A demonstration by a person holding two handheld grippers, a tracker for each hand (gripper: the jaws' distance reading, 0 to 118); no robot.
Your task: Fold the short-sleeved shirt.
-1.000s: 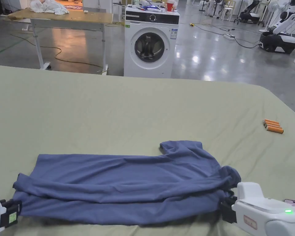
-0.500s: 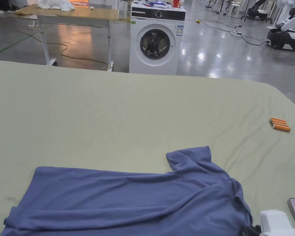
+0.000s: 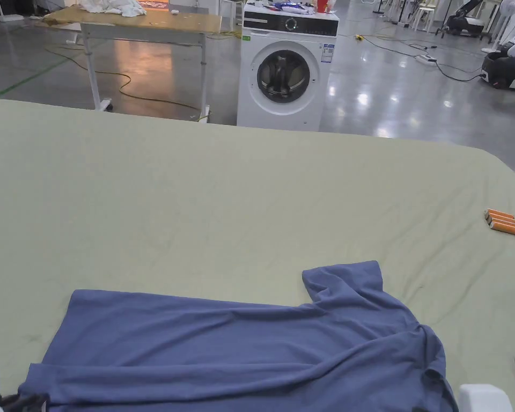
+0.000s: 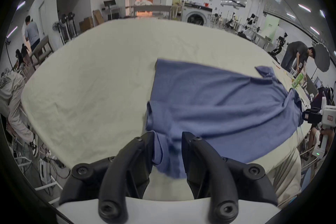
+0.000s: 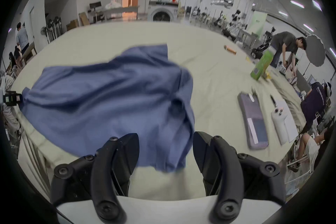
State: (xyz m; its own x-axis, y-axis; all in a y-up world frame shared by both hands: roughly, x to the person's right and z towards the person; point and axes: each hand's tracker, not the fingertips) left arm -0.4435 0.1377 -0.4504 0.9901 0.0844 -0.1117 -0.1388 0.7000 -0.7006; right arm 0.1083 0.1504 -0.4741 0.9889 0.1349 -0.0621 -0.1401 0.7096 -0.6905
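Blue short-sleeved cotton shirt (image 3: 240, 348) | flat on green-sheeted worktop (image 3: 224, 204) | left claw (image 4: 168, 153) grips hem corner | right claw (image 5: 165, 151) spread, cloth between

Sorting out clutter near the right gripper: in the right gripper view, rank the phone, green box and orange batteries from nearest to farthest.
1. Phone, on the sheet just right of the right gripper.
2. Green box, farther back, right.
3. Orange batteries, farthest, toward the far edge.

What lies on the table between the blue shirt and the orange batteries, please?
Bare green cover, seen in the head view, separates the shirt from the batteries.
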